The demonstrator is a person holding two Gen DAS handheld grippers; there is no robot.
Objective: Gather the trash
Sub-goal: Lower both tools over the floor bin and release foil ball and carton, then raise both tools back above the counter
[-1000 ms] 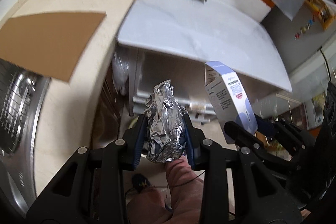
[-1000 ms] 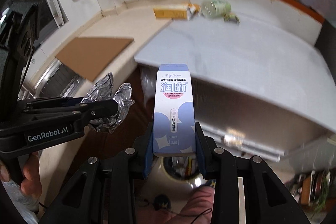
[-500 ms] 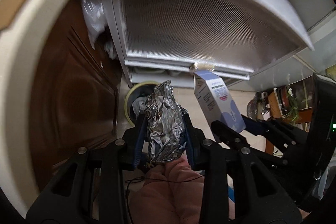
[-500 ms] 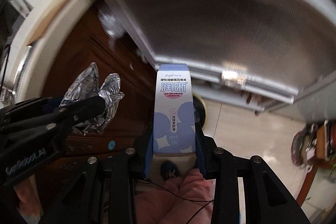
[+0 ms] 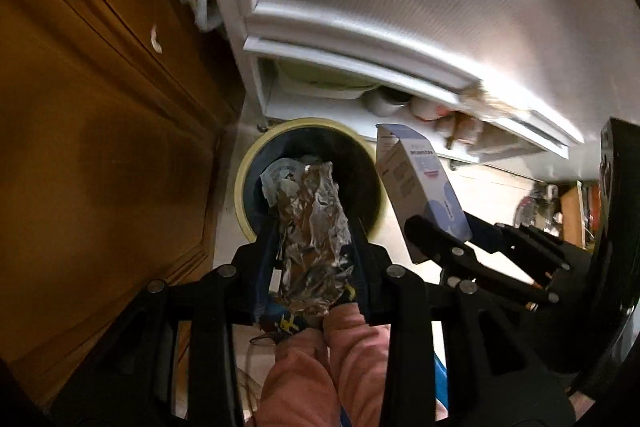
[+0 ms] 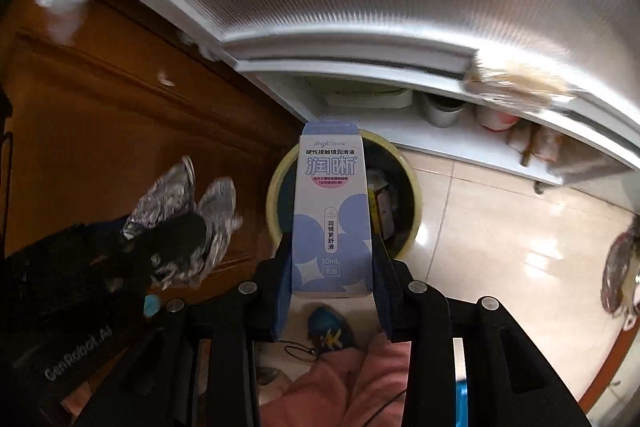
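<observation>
On my left, the left gripper (image 5: 314, 247) is clamped on the crumpled foil wad (image 5: 314, 223), whose long axis runs forward along the fingers. Its far tip overlaps the yellow-rimmed trash bin (image 5: 240, 187) on the floor, close to the bin's left rim beside the brown cabinet (image 5: 100, 147).

To the right, my right gripper (image 6: 332, 267) grips the lavender carton (image 6: 332, 211) upright, its top overlapping the bin's (image 6: 414, 195) opening from the near side. Both grippers are pitched down toward the floor. I judge the left one nearer the opening, so the foil should drop first.
</observation>
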